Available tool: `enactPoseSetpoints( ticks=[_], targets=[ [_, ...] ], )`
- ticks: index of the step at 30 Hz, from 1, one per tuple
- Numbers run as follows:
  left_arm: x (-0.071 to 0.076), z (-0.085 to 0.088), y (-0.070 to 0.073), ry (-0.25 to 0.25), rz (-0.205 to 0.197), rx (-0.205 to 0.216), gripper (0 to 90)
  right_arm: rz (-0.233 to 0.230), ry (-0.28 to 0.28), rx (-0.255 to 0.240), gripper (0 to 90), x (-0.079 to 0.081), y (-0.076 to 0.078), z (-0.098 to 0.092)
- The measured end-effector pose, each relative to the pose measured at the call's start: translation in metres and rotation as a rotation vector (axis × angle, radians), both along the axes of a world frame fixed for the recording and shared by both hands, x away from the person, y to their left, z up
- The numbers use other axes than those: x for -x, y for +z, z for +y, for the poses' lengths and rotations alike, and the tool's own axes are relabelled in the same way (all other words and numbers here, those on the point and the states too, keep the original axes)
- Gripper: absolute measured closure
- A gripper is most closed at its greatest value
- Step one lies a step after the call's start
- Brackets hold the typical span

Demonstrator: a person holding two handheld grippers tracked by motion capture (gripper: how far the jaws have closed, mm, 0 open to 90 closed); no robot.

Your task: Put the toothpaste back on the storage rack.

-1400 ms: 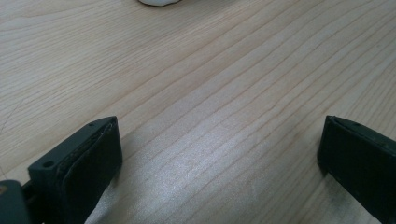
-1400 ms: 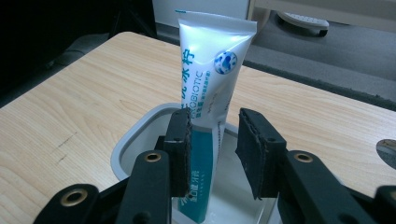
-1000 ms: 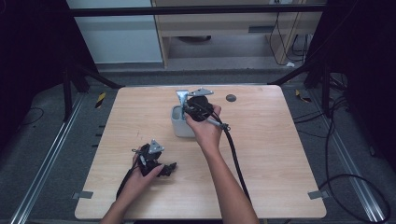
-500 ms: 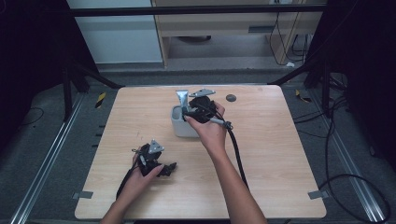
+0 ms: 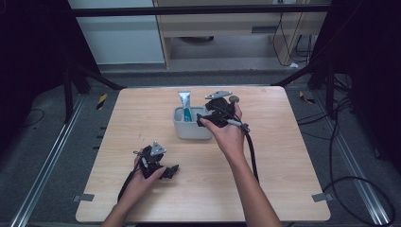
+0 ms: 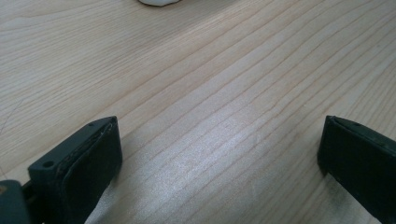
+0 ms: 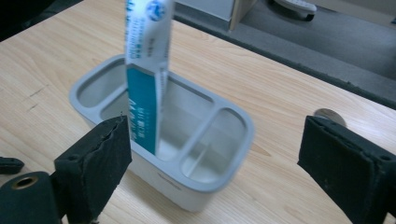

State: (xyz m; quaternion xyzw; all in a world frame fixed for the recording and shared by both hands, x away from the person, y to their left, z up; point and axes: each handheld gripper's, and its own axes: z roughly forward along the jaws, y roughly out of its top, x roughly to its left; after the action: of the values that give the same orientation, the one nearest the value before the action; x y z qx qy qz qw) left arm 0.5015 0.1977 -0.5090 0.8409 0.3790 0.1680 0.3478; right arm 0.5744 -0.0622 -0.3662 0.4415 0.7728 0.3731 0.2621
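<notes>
Right gripper view: right tongs [image 7: 215,158] just opened, nothing between them; toothpaste tube [image 7: 144,70] stands released in holder [image 7: 224,140] ahead. Left tongs [image 6: 219,163] spread over bare surface [image 6: 210,70], idle.

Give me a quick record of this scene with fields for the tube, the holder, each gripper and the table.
tube: a blue and white tube stands upright in the holder's middle compartment
holder: grey holder with three compartments, the two end ones empty
right gripper: right gripper has jaws that have just been opening; now wide apart, nothing between the pads, close to the holder
left gripper: left gripper open over bare wood, holding nothing
table: wooden table, with a small round dark thing behind the right gripper
</notes>
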Motion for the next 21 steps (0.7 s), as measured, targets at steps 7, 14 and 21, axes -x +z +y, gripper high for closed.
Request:
enactPoseSetpoints(
  ticks=[7,14,21],
  targets=[
    [0.000,0.000,0.000,0.001,0.002,0.001,0.0,-0.001,-0.015,0.031,7.5,0.005,-0.004,-0.024],
    [0.000,0.000,0.000,-0.001,0.002,-0.002,0.0,0.017,-0.038,0.061,8.6,0.009,-0.014,-0.046],
    [0.000,0.000,0.000,-0.001,0.002,-0.002,0.0,0.046,-0.069,0.062,9.8,0.014,-0.030,-0.071]
  ],
)
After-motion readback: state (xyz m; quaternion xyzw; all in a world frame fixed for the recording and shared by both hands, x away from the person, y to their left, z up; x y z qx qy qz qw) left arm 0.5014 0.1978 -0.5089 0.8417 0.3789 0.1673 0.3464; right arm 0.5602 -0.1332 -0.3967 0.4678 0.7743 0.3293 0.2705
